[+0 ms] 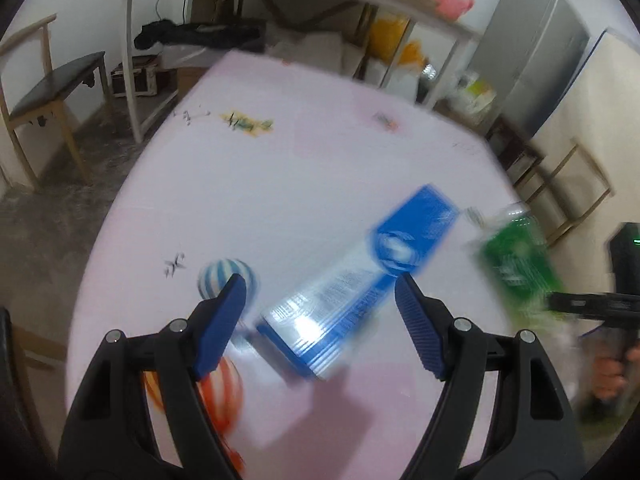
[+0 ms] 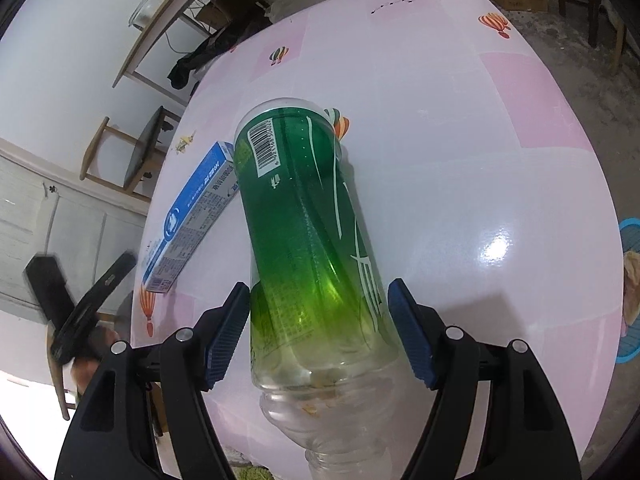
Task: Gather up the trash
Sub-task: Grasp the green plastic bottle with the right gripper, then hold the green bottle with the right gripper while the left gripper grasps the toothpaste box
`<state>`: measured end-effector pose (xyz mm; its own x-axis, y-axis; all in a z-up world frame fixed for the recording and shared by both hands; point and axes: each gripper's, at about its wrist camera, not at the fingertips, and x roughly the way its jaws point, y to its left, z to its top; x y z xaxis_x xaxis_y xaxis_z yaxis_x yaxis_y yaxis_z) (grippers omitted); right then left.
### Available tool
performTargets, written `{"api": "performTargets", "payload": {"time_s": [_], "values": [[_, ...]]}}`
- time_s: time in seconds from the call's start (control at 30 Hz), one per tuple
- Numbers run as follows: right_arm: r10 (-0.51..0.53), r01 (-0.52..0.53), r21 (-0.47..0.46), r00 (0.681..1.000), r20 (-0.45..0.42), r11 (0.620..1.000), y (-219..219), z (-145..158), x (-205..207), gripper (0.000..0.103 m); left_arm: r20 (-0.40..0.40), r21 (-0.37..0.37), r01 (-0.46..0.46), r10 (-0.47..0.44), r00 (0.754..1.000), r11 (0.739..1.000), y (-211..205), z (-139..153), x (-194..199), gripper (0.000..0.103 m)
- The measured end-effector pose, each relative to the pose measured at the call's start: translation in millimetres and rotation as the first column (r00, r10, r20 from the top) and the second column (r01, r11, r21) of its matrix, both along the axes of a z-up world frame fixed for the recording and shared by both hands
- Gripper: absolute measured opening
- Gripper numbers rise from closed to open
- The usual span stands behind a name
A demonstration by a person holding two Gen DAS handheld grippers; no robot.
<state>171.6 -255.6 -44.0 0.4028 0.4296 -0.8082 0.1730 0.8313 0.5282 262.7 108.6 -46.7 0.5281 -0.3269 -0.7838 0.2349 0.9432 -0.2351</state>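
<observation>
**Two pieces of trash on the pink surface**

Where the left wrist view looks down, a glossy pink surface (image 1: pixel 320 160) printed with hot-air balloons fills the middle, blurred. Behind it stand a white-framed shelf rack (image 1: pixel 280 4) with bags, a dark-seated wooden chair (image 1: pixel 52 92) on a grey floor, and a grey cabinet (image 1: pixel 532 56). A long blue-and-white cardboard box (image 1: pixel 352 292) lies flat between the left gripper (image 1: pixel 320 320)'s blue pads; its jaws stand apart, touching nothing. To the right, smeared, is a clear plastic bottle with a green label (image 1: pixel 516 264).

In the right wrist view the same surface (image 2: pixel 500 160) shines under a lamp glare. The bottle (image 2: pixel 308 240) lies on its side, neck toward the camera, barcode at the far end, bits of residue inside. The right gripper (image 2: pixel 320 332)'s jaws are apart, flanking the bottle; whether the pads touch it I cannot tell. The box (image 2: pixel 192 216) lies just beside the bottle, left, near the surface's edge.
</observation>
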Motion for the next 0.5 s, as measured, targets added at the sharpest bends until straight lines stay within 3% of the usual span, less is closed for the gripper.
{"api": "performTargets", "payload": {"time_s": [0.3,0.5], "values": [[0.018,-0.018,0.019,1.000,0.007,1.000,-4,-5,2,0.075,-0.107,-0.054,0.103,-0.109,0.988,0.993,-17,-11,4,0.071],[0.021,-0.021,0.011,1.000,0.019,1.000,-3,-5,2,0.075,-0.112,0.010,0.162,-0.160,0.981,0.987,-44,-14,-28,0.059]]}}
